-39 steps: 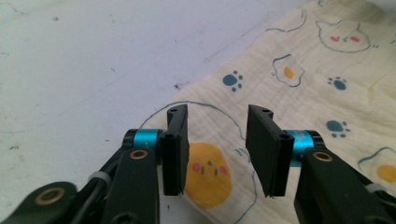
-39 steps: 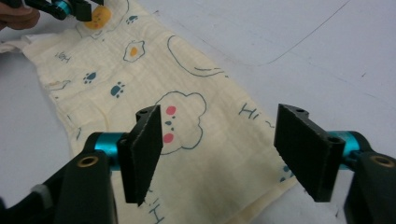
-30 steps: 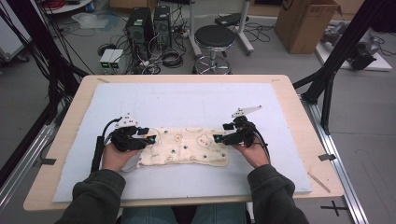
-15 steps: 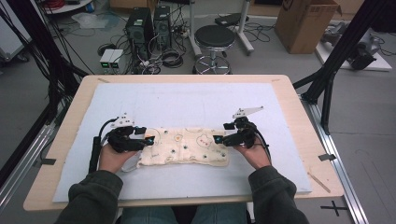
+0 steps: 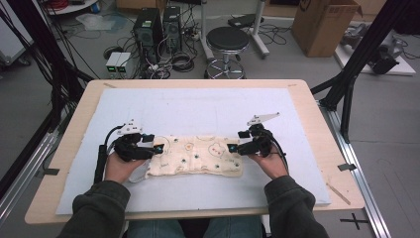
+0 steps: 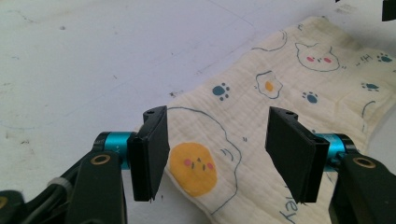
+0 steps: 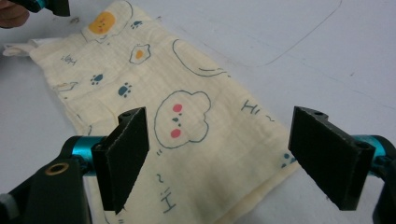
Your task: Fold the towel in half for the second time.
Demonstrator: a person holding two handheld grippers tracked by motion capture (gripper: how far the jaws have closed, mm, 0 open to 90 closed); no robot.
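From above, folded cream cloth (image 5: 195, 156) flat on the white mat (image 5: 198, 109) between left gripper (image 5: 157, 148) and right gripper (image 5: 231, 148); left gripper view, jaws apart, just opening, over its corner; right gripper view, jaws wide above its end.

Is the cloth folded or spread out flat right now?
Folded: the cloth lies as a narrow strip, with a second layer showing along its edge.

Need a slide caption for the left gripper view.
Left gripper, jaws open, poised over the corner of a cream printed cloth on the white table cover.
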